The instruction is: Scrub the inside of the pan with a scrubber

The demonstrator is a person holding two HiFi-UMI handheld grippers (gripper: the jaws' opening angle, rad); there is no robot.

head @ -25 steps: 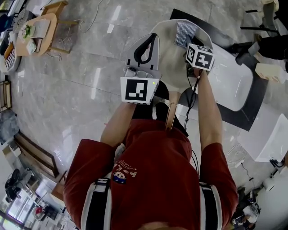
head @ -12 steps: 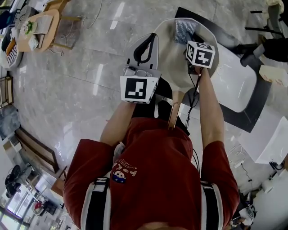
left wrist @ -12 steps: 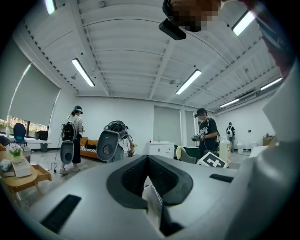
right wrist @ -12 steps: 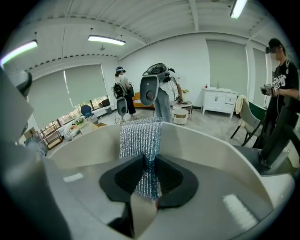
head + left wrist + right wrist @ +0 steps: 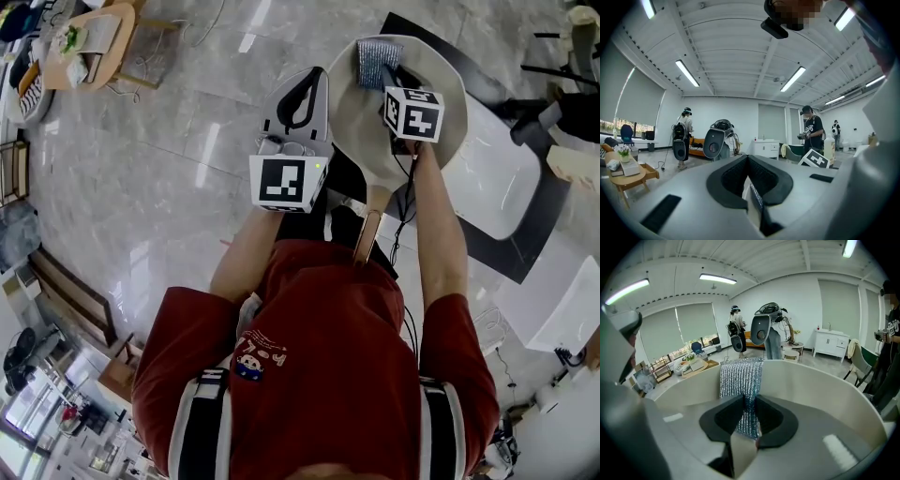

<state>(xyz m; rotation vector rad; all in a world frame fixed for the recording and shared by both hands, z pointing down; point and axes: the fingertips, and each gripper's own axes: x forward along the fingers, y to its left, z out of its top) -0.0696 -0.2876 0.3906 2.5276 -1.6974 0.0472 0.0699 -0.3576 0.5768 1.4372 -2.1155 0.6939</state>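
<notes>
Clerk: Head view, items?

Keeper: One pan [image 5: 441,82], cream and round, with its wooden handle [image 5: 366,234] pointing back at the person's red shirt [image 5: 319,356]. One scrubber [image 5: 378,62], silver mesh, inside the pan against its far wall. The right claw [image 5: 392,90] reaches into the pan, with its marker cube [image 5: 412,112] on top. The left claw [image 5: 309,89] is just beside the pan's left rim, over the grey marble floor [image 5: 159,150].

Clerk: Left gripper view?

Keeper: Left claw [image 5: 747,180]: black pads drawn together, nothing identifiable between them. A pale curved mass fills the right edge; what it is cannot be told. Background: a person in white [image 5: 685,129] at left, a person in black [image 5: 813,131] at right, and a low wooden table [image 5: 628,176] at lower left.

Clerk: Right gripper view?

Keeper: Right claw [image 5: 749,420]: closed on the scrubber [image 5: 740,376], pinching its lower end to a narrow waist. The wider upper part lies flat against the pan's inner wall [image 5: 811,385], on the far side. That wall curves round the whole claw.
</notes>
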